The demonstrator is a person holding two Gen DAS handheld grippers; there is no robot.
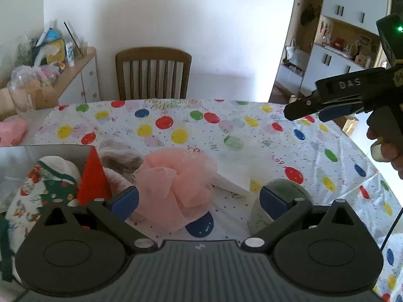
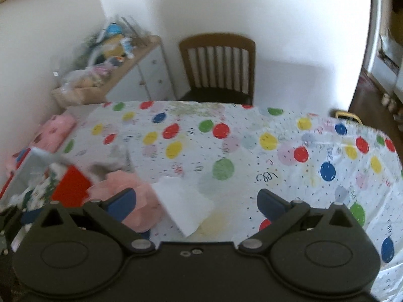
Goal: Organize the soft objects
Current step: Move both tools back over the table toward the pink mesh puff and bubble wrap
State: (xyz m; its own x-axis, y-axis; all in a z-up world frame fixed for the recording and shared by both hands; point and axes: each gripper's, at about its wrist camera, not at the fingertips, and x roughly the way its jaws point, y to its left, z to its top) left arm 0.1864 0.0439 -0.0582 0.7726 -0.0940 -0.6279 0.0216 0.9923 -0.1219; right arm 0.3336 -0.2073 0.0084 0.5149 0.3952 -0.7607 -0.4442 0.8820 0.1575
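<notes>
Left wrist view is showing us the pink mesh pouf [image 1: 173, 188] lying on the balloon-print tablecloth [image 1: 277, 136], just ahead of and between the spread blue pads of our left gripper [image 1: 199, 200]; we are holding those tongs wide and gripping nothing; just beside the pouf on its left we are seeing the open box [image 1: 37, 151] with its red corner flap, and inside it we are counting at least two printed cloths, one white with small figures [image 1: 22, 201] and one dark green [image 1: 56, 186], plus a pale rounded bundle [image 1: 63, 167] behind them; so we are judging the sorting as partly done. Still outside the box we are counting four soft things: the one pouf, one grey fuzzy piece [image 1: 118, 158] touching the box and the pouf from behind, one white folded sheet [image 1: 236, 176] on the pouf's right, and one grey-green rounded item [image 1: 282, 193] partly hidden by the left gripper's right finger; what that last one is we cannot tell. Right wrist view is blurred; our right gripper [image 2: 196, 202] is hanging above the cloth with its tongs equally wide and empty, over the white sheet; a hand [image 1: 385, 148] is squeezing its handle. Farther out we are seeing one wooden chair [image 1: 153, 73] and one cluttered sideboard [image 1: 75, 75].
</notes>
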